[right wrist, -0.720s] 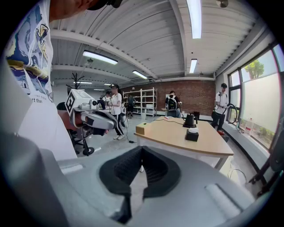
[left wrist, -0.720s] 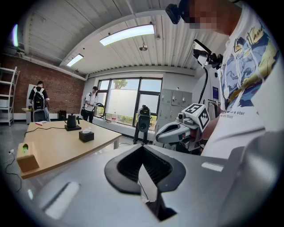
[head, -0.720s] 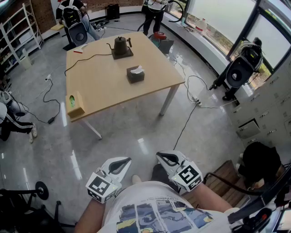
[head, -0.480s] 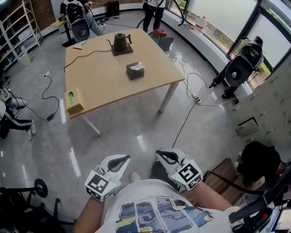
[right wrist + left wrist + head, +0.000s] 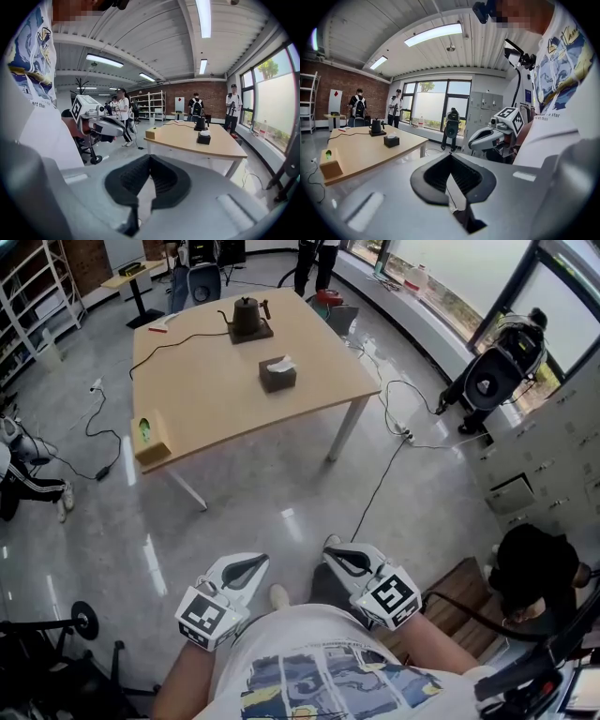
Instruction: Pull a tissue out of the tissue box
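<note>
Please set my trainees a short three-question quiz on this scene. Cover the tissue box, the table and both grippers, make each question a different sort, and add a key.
1. True or false: the tissue box stands on the table with a white tissue sticking out of its top.
2. What is between the shut jaws of the right gripper? A. a tissue B. nothing C. a cable
3. Fill the gap: the left gripper is held over the ____, short of the table.
Key: 1 true; 2 B; 3 floor.
</note>
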A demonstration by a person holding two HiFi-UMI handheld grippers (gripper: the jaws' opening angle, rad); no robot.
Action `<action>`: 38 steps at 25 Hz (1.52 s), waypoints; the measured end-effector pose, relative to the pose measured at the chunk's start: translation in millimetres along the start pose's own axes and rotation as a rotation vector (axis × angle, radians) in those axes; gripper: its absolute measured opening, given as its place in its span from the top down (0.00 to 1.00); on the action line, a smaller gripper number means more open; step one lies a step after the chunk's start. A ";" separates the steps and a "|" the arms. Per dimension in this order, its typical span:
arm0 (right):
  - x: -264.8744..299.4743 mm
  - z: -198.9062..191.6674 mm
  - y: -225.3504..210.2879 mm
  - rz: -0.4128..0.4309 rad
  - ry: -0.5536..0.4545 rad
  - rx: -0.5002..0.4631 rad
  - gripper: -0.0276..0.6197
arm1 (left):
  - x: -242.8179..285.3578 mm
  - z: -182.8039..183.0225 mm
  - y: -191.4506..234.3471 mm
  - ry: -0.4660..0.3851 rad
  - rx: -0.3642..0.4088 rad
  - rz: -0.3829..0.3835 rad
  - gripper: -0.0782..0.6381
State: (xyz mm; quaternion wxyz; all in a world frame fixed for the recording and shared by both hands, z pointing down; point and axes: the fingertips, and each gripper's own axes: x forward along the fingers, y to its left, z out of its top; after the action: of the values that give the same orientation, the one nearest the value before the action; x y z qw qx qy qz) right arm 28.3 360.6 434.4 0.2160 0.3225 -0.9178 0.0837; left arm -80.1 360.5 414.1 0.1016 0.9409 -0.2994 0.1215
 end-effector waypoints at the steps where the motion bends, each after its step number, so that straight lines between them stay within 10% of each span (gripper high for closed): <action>1: -1.4 -1.6 -1.1 -0.002 -0.001 0.008 0.95 | 1.6 -0.5 -1.2 0.003 0.000 -0.004 0.88; 18: 10.5 -4.6 -69.2 0.037 -0.007 0.032 0.95 | 63.7 23.8 24.4 0.013 -0.005 0.065 0.88; 38: 29.4 9.3 -282.1 0.209 -0.026 -0.055 0.95 | 250.8 97.8 84.0 0.035 -0.015 0.242 0.88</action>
State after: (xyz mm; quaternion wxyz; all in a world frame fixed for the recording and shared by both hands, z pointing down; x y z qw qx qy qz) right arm 181.7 122.0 443.3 0.2028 0.2202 -0.9511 0.0765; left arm 85.4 132.3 403.8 0.0987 0.8948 -0.4099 0.1470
